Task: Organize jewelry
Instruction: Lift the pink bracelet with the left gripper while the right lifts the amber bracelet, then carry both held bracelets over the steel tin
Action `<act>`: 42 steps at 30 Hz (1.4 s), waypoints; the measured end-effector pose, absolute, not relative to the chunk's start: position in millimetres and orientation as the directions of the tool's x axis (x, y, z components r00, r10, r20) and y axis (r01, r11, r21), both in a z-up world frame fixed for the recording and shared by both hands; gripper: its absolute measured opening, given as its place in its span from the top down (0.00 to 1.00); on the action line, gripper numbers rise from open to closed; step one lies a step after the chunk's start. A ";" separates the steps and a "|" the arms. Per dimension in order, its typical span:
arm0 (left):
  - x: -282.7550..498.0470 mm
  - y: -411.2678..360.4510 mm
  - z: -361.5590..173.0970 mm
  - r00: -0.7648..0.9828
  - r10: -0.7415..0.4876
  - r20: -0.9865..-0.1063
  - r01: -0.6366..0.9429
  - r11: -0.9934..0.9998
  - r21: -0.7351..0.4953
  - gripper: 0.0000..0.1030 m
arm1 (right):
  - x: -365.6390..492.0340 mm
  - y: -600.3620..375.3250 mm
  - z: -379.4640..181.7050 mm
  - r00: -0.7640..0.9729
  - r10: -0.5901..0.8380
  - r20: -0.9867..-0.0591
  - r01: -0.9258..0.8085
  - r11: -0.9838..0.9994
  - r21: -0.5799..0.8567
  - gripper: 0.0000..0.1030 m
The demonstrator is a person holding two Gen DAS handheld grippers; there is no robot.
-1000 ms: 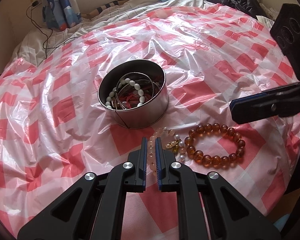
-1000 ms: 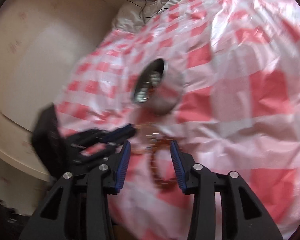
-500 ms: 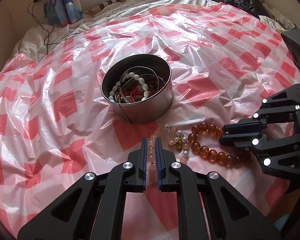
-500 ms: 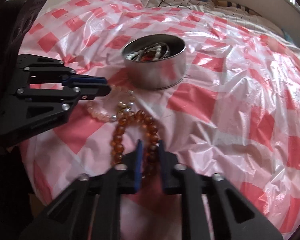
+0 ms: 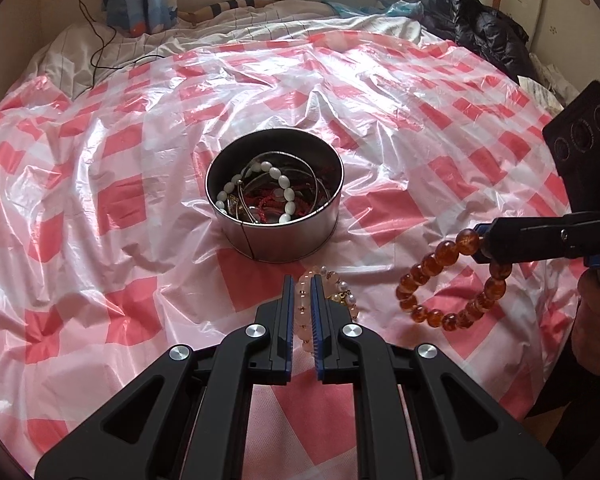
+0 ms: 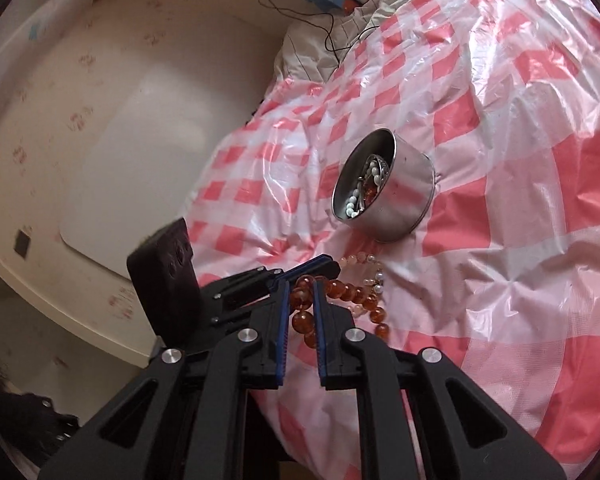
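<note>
Right gripper [image 5: 482,245], fingers clamped on the amber bracelet [image 5: 452,280], hangs right of the tin [image 5: 274,240]; left gripper [image 5: 301,292] pinches the pink bracelet [image 5: 324,276] nearer it.

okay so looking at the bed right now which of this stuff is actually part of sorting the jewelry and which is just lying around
Part of the job:
amber bead bracelet, in the right claw
pale pink bead bracelet, in the left claw
metal tin of jewelry

Just lying about:
black jacket
charger cable
checked plastic sheet
</note>
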State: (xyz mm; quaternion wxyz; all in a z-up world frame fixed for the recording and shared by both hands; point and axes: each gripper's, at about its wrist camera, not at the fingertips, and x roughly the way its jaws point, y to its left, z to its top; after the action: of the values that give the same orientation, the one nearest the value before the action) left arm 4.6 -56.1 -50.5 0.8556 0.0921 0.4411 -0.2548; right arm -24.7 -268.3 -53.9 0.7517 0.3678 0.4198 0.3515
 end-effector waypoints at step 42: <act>-0.3 -59.1 -19.3 0.632 -0.308 -0.711 0.467 0.884 0.033 0.93 | -33.0 -221.3 -49.7 0.455 0.473 -0.754 -0.299 0.879 0.371 0.59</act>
State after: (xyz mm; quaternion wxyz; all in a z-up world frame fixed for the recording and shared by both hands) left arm -0.3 -59.1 -19.3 0.8969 0.1074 0.3708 -0.2158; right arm -33.0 -221.3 -49.7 0.8480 0.0929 0.4696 0.2276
